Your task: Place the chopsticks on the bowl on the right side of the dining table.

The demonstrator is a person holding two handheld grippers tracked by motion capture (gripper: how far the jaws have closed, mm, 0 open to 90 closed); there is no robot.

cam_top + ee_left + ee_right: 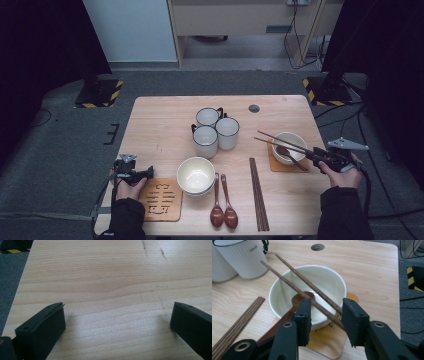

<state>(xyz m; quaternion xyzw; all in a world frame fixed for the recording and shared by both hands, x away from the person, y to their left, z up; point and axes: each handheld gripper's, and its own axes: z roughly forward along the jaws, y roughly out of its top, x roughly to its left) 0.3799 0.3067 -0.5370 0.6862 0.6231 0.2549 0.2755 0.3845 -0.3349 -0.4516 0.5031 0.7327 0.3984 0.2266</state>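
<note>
The right gripper [325, 315], at lower centre of its own view, stood with jaws parted on either side of a pair of chopsticks [312, 291], neither pad visibly pressing on them; the sticks ran between the jaws and away toward the upper left, their long axis laid across the rim of a white bowl [287, 287] that held a wooden spoon [299, 297] and sat on a wooden coaster [329, 340]; in the high view this group lay at right centre, the left gripper [131, 172] resting open, well apart, at lower left.
</note>
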